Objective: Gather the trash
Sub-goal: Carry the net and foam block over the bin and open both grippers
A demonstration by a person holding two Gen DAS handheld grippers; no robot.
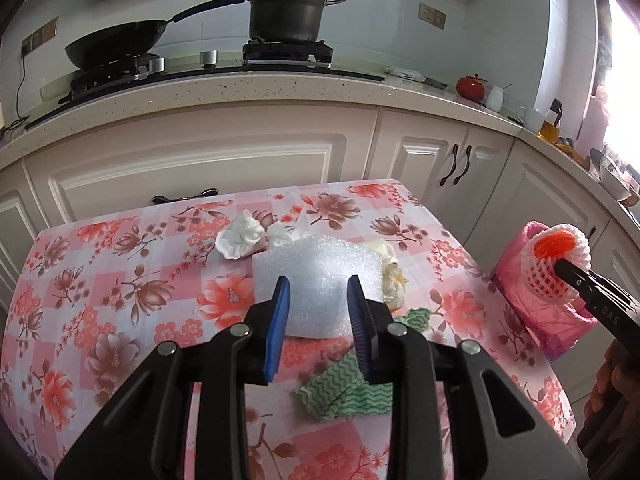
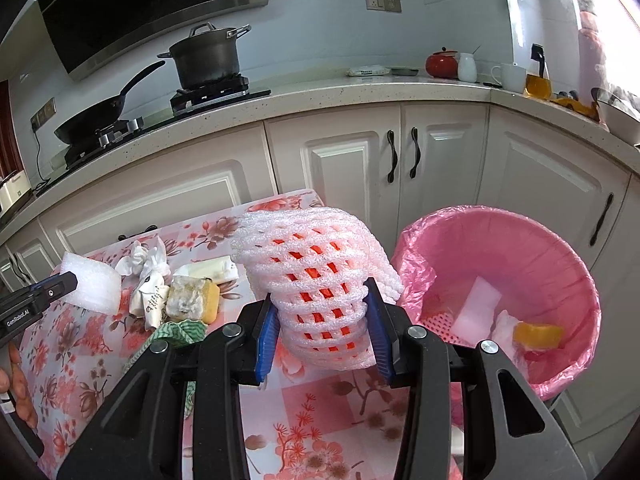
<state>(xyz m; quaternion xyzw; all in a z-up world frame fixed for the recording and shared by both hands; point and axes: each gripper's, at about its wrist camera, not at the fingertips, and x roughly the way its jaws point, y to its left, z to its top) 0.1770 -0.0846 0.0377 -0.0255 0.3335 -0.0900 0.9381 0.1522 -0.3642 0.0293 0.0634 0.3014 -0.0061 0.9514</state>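
Two tongs tilted down | left tongs (image 1: 319,300) clamp foam block (image 1: 316,276) | right tongs (image 2: 322,320) clamp foam net (image 2: 316,280)

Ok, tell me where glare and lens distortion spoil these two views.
Left wrist view: the window is blown out white at the right edge, and the counter bows upward. Right wrist view: glare washes the top right corner, cabinets curve, corners go dark.

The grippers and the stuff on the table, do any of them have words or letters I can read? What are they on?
"GenRoboAI": on the left gripper, seen from the right wrist.
"DAS": on the right gripper, partly cut off.
Small dark print on the crumpled wrapper: too small to read.
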